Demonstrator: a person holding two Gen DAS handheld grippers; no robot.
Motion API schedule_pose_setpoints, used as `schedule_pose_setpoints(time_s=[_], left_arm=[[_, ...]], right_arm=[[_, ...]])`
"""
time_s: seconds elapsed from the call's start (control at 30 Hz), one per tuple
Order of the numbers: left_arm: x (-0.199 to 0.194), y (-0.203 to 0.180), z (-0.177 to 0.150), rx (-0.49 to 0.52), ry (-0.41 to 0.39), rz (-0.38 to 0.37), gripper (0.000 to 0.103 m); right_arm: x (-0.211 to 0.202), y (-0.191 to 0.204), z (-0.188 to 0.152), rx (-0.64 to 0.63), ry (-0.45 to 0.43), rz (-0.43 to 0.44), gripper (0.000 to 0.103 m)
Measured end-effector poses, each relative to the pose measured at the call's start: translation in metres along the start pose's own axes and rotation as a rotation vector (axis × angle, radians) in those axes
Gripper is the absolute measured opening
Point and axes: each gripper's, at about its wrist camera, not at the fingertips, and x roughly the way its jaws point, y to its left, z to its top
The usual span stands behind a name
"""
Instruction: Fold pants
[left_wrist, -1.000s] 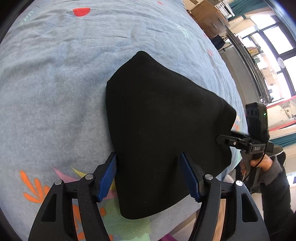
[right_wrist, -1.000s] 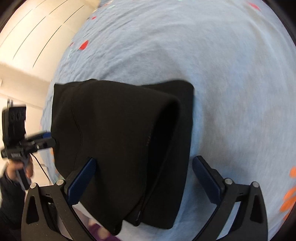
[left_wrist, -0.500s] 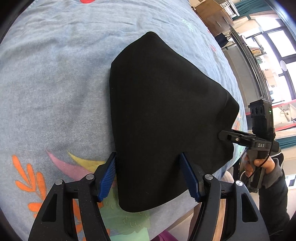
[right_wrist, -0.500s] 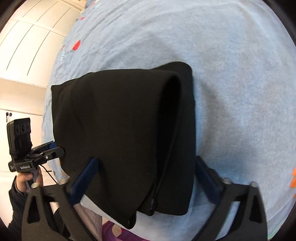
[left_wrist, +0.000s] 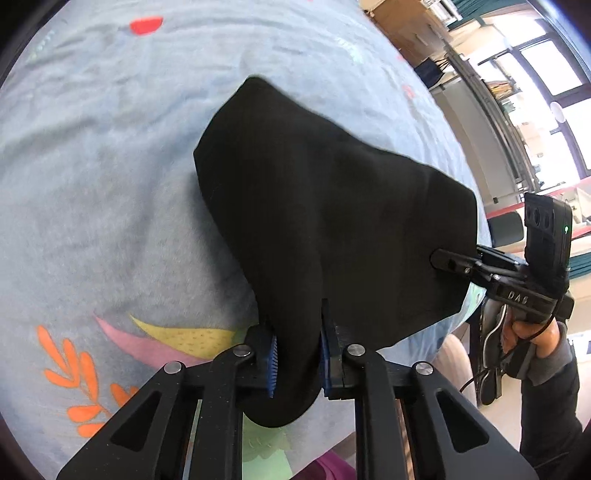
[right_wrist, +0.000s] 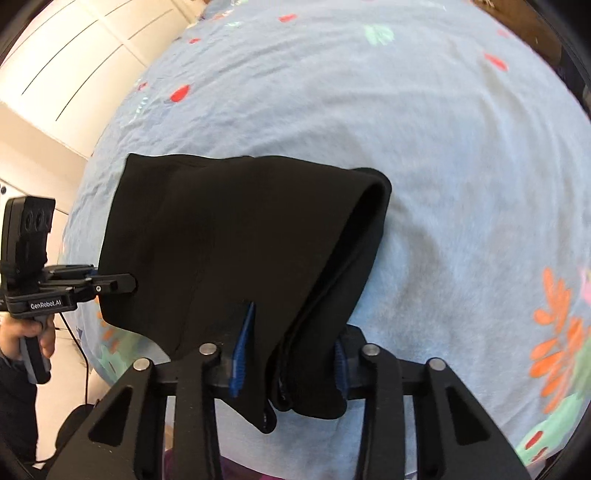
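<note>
Black pants, folded into a thick pad, lie on a light-blue bedspread with coloured prints. My left gripper is closing, and its blue pads pinch the near left corner of the cloth, which bunches between them. In the right wrist view the pants show a rolled fold along their right side. There my right gripper is closing too, its pads pressing on the thick near right corner. Each gripper shows in the other's view: the right gripper and the left gripper at the cloth's edges.
The bedspread stretches far beyond the pants. The bed's near edge runs just under both grippers. A person's hand holds the right handle, and a hand holds the left. Cardboard boxes and windows stand beyond the bed.
Both grippers were wide apart astride the pants' near edge. Now both have closed on the cloth, which bunches up between the pads, and the right corner has lifted a little.
</note>
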Motion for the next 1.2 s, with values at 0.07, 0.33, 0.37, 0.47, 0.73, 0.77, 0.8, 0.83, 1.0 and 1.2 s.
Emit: schedule_pose_setpoints(time_s=[0.07,0.33,0.37,0.47,0.73,0.77,0.8,0.83,1.0,1.2], left_arm=[[-0.011,-0.003,0.002,0.006,-0.030,-0.017,0.014],[-0.043,-0.007,0.014,0.023,-0.119,-0.033,0.014],[-0.049,-0.005,0.018,0.016,-0.136,-0.033,0.014],[-0.062,0.003,0.033,-0.001,-0.170,-0.025,0.014],[-0.057,0.030,0.078,-0.033,-0.205,0.045,0.014],[-0.051,0.037,0.084,-0.049,-0.199,0.059,0.014],[-0.045,0.041,0.087,-0.061,-0.186,0.068,0.014],[-0.032,0.043,0.092,-0.067,-0.157,0.095,0.014],[0.000,0.055,0.087,-0.076,-0.084,0.124,0.026],[-0.005,0.076,0.069,-0.150,-0.109,0.035,0.039]], right_arm=[[-0.009,0.005,0.002,-0.017,-0.030,0.000,0.011],[-0.037,0.024,0.032,-0.100,-0.130,0.015,0.010],[-0.036,0.026,0.039,-0.103,-0.141,0.019,0.010],[-0.034,0.031,0.060,-0.115,-0.165,0.034,0.010],[-0.007,0.021,0.124,-0.058,-0.155,0.048,0.010],[0.003,0.017,0.132,-0.039,-0.136,0.048,0.010],[0.009,0.015,0.134,-0.024,-0.124,0.046,0.010],[0.020,0.011,0.138,-0.011,-0.103,0.034,0.010],[0.063,-0.011,0.138,0.041,-0.010,-0.062,0.058],[0.063,-0.042,0.129,0.146,-0.007,0.029,0.103]])
